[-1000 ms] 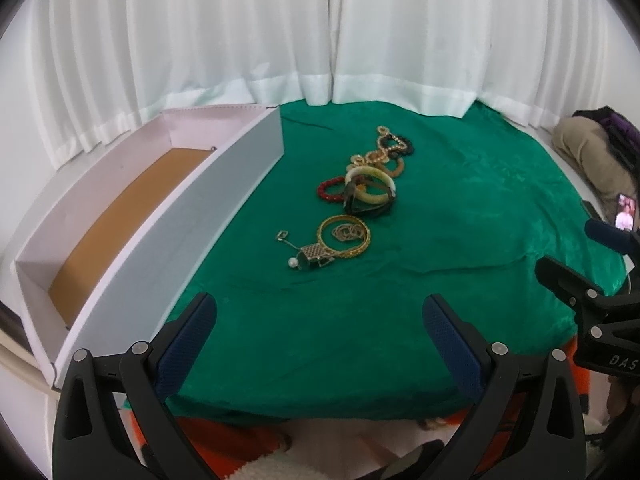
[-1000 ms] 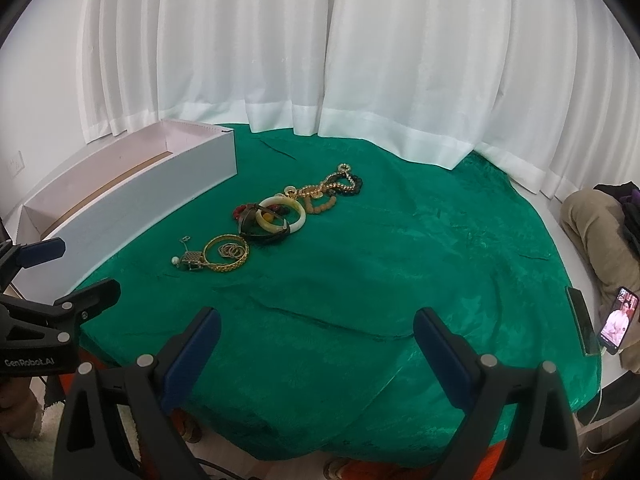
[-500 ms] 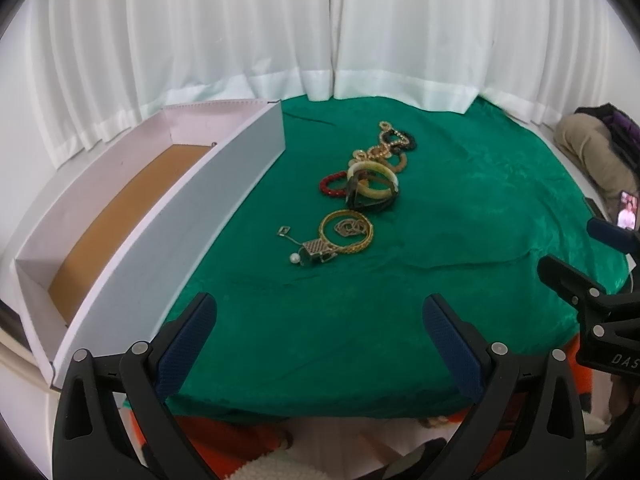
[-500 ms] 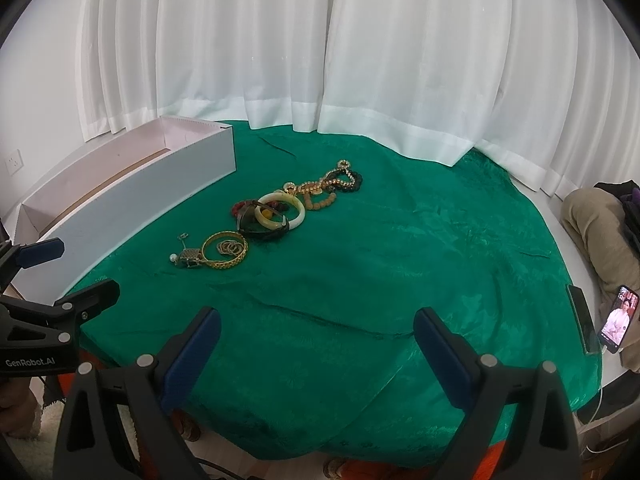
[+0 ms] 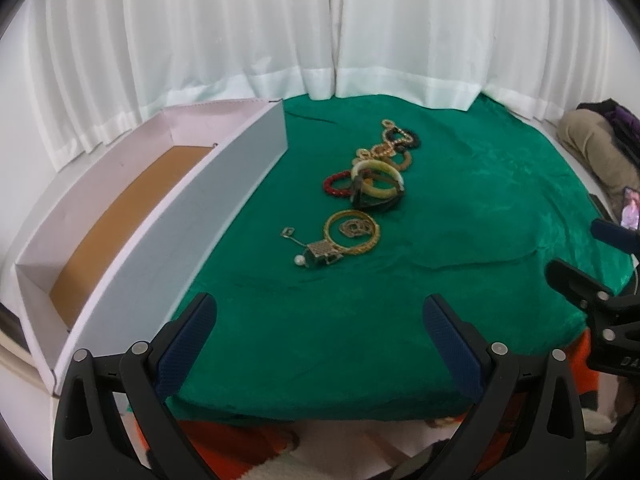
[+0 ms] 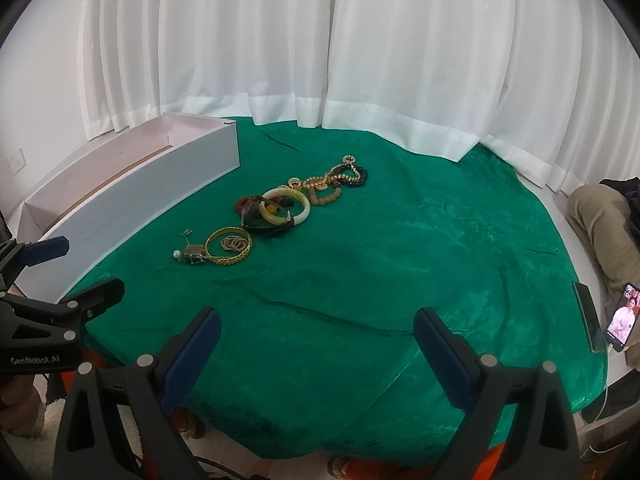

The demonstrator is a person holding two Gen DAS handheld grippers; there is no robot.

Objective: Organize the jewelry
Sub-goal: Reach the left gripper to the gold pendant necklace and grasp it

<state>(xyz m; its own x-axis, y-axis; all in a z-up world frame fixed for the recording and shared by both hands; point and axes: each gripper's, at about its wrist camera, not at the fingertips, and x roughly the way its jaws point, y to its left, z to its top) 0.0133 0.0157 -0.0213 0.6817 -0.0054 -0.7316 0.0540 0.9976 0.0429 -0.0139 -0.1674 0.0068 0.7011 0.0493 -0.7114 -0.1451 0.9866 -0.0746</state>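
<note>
We see both ours spread, empty: left gripper (image 5: 320, 340), right gripper (image 6: 316, 344). One jewelry row (image 5: 360, 200) mid green cloth (image 5: 460, 240), one gold bangle (image 5: 352, 233) nearest; one white box (image 5: 140, 240) left.

We see both views bright & evenly lit; soft daylight comes thru the white curtains (image 5: 320, 40) at the back, which look near blown-out w/ faint folds. Shadows are weak: only slight dark creases on the green cloth (image 6: 360, 280). No hard glare. Strong fisheye bend at edges, black vignette in corners; the white box (image 5: 180, 216) looks curved. Left wrist view is a bit soft overall, esp. the jewelry (image 5: 360, 200). The phone screen (image 6: 622, 316) glows at the far edge.
</note>
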